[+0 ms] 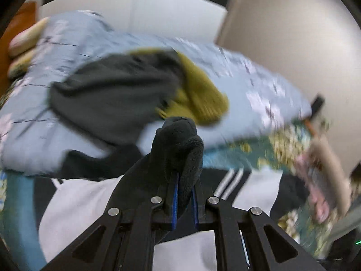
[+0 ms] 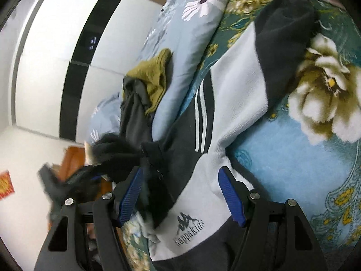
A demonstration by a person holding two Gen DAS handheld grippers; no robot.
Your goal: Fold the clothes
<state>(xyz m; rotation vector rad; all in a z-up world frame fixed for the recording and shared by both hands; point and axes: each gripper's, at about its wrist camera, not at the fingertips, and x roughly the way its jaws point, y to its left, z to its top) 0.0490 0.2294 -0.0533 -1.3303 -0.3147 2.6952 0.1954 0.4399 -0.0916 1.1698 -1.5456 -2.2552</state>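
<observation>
Garment axis: in the right wrist view the black-and-white fleece jacket runs lengthwise from the near centre up to the far right, its black sleeve at the far end.
Garment place: it lies spread on the floral bed blanket, one edge against the blue flowered quilt.
Garment look: white fleece panels, black panels, three white stripes and a printed logo near the jaws; soft, napped cloth.
Left gripper: jaws nearly closed, pinching a bunched fold of the jacket's black fleece that stands up between the blue pads.
Right gripper: jaws wide apart, holding nothing, poised over the jacket's white and black hem; whether they touch the cloth cannot be told.
Nearby clothes: a grey garment and an olive-yellow knit lie heaped on the quilt, just beyond the jacket.
Surroundings: a white wardrobe with a black strip stands at the far left; the left wrist view is motion-blurred.
</observation>
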